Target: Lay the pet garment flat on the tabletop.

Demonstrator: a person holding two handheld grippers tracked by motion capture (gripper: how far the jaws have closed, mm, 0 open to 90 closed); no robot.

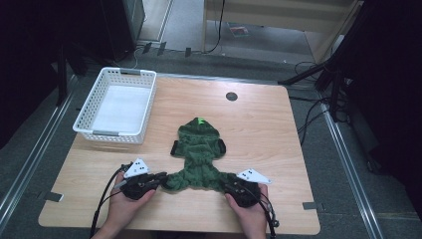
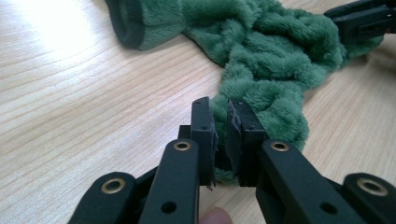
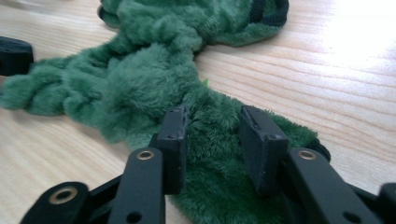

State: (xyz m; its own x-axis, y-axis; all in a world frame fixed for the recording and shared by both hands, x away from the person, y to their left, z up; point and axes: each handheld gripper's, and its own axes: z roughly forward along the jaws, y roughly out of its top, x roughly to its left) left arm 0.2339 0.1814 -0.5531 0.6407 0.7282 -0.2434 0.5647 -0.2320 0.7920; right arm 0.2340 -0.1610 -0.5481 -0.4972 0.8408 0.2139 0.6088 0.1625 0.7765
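Between the jaws of the left gripper [image 2: 220,122] a thin fold of the green fleece garment [image 1: 198,154] is pinched; the two black pads are seen nearly together in the left gripper view, with fleece showing in the narrow slit between them. The jaws are clamped on the garment's near-left corner.

At the right gripper [image 3: 215,135] the jaws are set wider, with a thicker ridge of the same fleece lying between them. The inner faces of both pads are seen against the pile, so a grip on the near-right corner is noted, though how firmly it is pressed cannot be told.

Both grippers are held low over the bench [image 1: 259,119], the left gripper [image 1: 160,179] at the near left of the garment and the right gripper [image 1: 230,188] at its near right, each in one of the person's hands. The garment is spread flat on the middle of the bench, its hooded end pointing away from the person, with a small bright green tag [image 1: 200,119] at the far tip. Black trim is seen at its side openings.

A white slatted basket [image 1: 89,107] stands on the far-left corner of the bench, well apart from the garment. A round dark cap [image 1: 231,96] is set into the far edge of the benchtop.
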